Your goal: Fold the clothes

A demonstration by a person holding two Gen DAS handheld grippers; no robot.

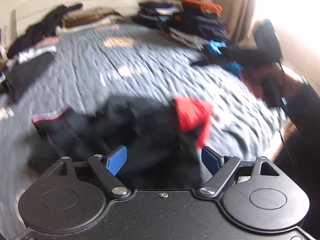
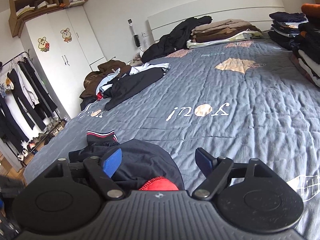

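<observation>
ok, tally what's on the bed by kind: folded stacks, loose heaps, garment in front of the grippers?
Folded stacks: 2 — tan stack, dark stack
Loose heaps: 2 — black coat, mixed heap
Garment in front of the grippers: 1 — black garment
Total: 5

A black garment [image 2: 140,164] is lying crumpled near the foot of the grey quilt [image 2: 230,104], its red lining [image 2: 160,185] showing at one end and its red-and-white striped ribbed hem [image 2: 102,135] pointing toward the quilt's white lettering.

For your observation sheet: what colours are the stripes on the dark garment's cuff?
Red and white stripes on the cuff, clearest in the right wrist view.
</observation>
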